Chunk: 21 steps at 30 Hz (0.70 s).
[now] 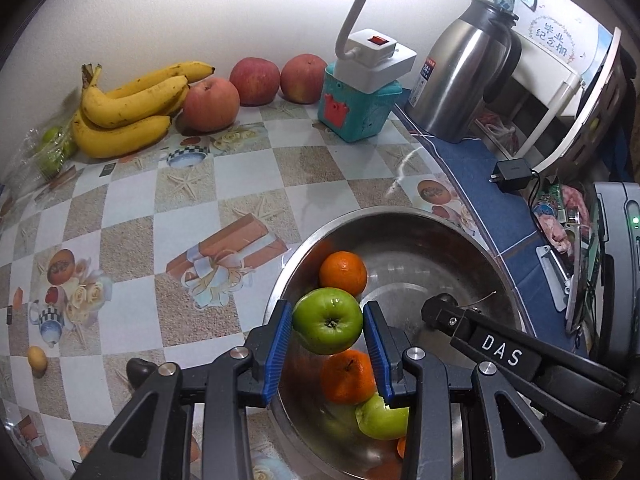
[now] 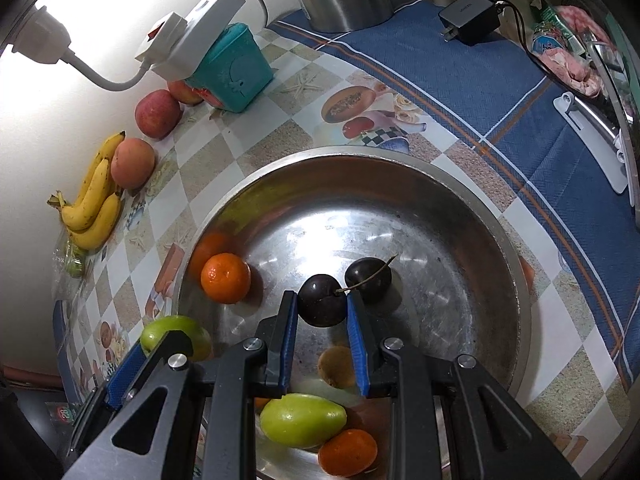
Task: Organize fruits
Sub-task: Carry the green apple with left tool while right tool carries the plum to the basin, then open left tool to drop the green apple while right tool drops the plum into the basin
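My left gripper [image 1: 327,322] is shut on a green apple [image 1: 328,320], held above the left rim of the steel bowl [image 1: 440,224]. In the bowl lie oranges [image 1: 343,273], another green fruit [image 1: 382,420] and more. My right gripper [image 2: 322,306] is shut on a dark plum [image 2: 322,300], low over the bowl's bottom [image 2: 420,248]; its reflection or a second plum [image 2: 368,278] sits just beyond. An orange [image 2: 225,278], a green fruit [image 2: 302,420] and another orange [image 2: 347,457] lie in the bowl. The left gripper with the apple [image 2: 176,336] shows at the bowl's left edge.
Bananas [image 1: 128,112] and three red apples [image 1: 254,80] line the wall. A teal box with a white lamp base [image 1: 356,100], a steel kettle [image 1: 460,80], a charger [image 1: 512,174] and a small yellow fruit [image 1: 37,358] sit around the checkered tablecloth.
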Each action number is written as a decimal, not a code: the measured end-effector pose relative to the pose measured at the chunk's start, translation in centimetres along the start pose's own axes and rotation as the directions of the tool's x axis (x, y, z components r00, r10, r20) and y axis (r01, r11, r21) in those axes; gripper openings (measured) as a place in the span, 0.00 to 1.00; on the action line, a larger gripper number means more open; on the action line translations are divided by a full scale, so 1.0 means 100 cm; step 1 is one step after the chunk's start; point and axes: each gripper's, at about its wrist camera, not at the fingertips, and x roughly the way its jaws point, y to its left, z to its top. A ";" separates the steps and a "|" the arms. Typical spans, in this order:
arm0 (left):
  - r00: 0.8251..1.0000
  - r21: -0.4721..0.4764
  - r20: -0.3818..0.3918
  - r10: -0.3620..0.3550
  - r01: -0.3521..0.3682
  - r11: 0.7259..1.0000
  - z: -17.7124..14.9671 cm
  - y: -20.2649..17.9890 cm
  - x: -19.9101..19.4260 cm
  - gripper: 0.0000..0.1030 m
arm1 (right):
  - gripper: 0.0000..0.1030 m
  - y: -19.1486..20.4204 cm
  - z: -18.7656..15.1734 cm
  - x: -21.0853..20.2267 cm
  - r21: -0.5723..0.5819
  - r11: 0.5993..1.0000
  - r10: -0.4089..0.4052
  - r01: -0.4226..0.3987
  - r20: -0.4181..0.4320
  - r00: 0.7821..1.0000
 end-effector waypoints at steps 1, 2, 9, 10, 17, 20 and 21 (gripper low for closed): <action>1.000 -0.001 -0.001 0.001 -0.001 1.000 0.000 0.001 0.001 0.38 | 0.25 0.000 0.000 0.001 -0.002 1.000 -0.002 0.002 0.002 1.000; 1.000 -0.003 -0.003 0.001 -0.001 1.000 0.000 0.001 0.002 0.38 | 0.25 0.000 0.000 0.002 -0.003 1.000 -0.002 0.002 0.001 1.000; 1.000 -0.024 -0.020 -0.001 0.000 1.000 -0.001 0.005 0.009 0.38 | 0.26 0.002 0.002 0.010 -0.003 1.000 0.002 -0.002 -0.006 1.000; 1.000 -0.027 -0.023 -0.001 0.000 1.000 -0.001 0.006 0.010 0.38 | 0.26 0.002 0.002 0.011 -0.002 1.000 0.002 -0.002 -0.008 1.000; 0.999 -0.034 -0.035 -0.005 0.004 0.999 -0.002 0.006 0.014 0.39 | 0.26 0.001 0.002 0.018 0.012 1.000 0.001 0.000 -0.023 1.000; 1.000 -0.028 -0.029 0.000 0.000 1.000 -0.001 0.005 0.013 0.40 | 0.26 0.001 0.003 0.017 0.017 1.000 0.000 0.001 -0.030 1.000; 1.000 -0.025 -0.025 -0.001 0.000 1.000 -0.001 0.005 0.012 0.40 | 0.26 0.001 0.003 0.017 0.018 1.000 0.001 0.000 -0.034 0.999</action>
